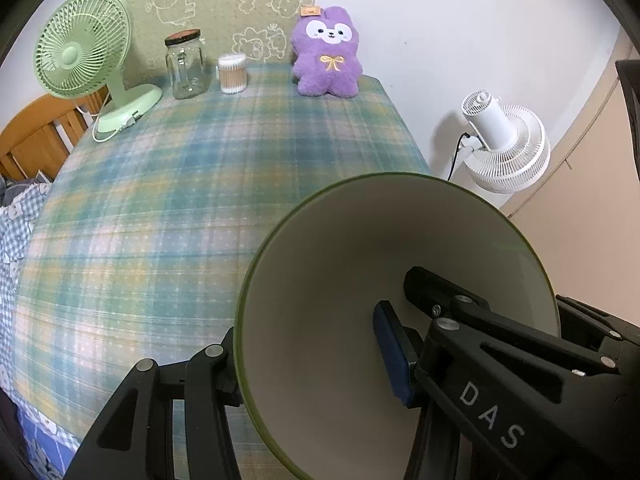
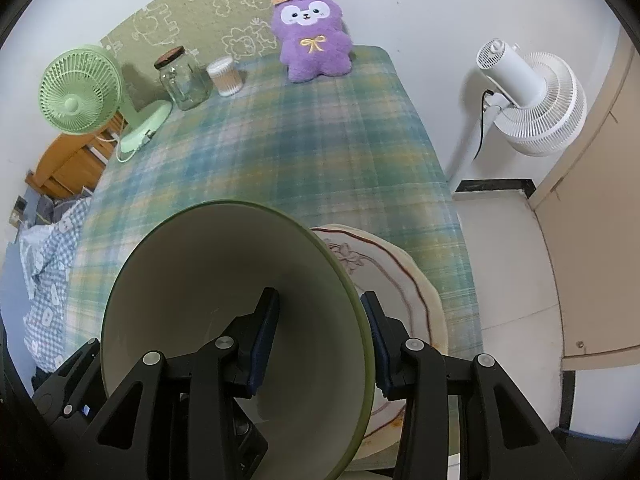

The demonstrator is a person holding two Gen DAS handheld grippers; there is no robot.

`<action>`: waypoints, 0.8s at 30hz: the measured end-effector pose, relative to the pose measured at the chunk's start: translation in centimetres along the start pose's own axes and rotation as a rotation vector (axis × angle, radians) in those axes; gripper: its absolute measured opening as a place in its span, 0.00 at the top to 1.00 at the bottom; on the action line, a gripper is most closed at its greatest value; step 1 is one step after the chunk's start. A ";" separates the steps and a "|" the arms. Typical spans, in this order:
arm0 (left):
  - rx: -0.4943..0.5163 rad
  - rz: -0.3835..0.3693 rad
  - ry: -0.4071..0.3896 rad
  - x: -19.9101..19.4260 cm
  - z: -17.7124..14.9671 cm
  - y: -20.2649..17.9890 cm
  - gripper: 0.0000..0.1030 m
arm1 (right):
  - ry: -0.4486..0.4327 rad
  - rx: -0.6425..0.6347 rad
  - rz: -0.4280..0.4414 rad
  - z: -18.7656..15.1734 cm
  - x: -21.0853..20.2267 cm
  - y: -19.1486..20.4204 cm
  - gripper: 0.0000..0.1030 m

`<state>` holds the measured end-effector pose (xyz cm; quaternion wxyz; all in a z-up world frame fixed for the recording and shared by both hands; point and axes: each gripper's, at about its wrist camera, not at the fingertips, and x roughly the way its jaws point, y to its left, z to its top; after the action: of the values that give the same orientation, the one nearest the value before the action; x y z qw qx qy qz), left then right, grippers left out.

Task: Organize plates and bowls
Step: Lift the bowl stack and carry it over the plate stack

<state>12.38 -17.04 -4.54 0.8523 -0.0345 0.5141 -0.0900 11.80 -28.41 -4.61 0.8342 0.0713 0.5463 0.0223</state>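
A green-rimmed bowl (image 1: 340, 280) with a cream inside fills the lower right of the left wrist view. My left gripper (image 1: 312, 364) is shut on its left wall, one finger inside and one outside. The same bowl (image 2: 208, 280) fills the lower middle of the right wrist view, where my right gripper (image 2: 320, 340) is shut on its right wall. The other gripper shows inside the bowl in each view. A cream plate (image 2: 400, 280) with a brown line and a flower drawing lies under and to the right of the bowl, near the table's right edge.
On the plaid tablecloth (image 1: 180, 200) at the back stand a green desk fan (image 1: 84, 52), a glass jar (image 1: 186, 64), a cotton-swab tub (image 1: 232, 74) and a purple plush (image 1: 326, 52). A white floor fan (image 2: 532, 96) stands right of the table. Bedding (image 2: 48, 264) lies left.
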 end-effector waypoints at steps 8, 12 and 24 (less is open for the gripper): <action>-0.016 0.001 0.034 1.5 -0.3 -0.7 0.49 | 0.038 -0.002 -0.002 -0.1 1.3 -1.3 0.56; -0.023 0.004 0.053 2.3 -0.4 -0.8 0.49 | 0.058 -0.005 -0.001 -0.1 2.1 -1.7 0.56; -0.032 0.026 0.052 3.2 -0.9 -0.8 0.49 | 0.075 -0.015 0.014 0.0 3.4 -1.9 0.56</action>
<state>12.98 -18.40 -7.59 0.8391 -0.0390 0.5378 -0.0714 13.13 -29.89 -7.97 0.8136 0.0679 0.5765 0.0347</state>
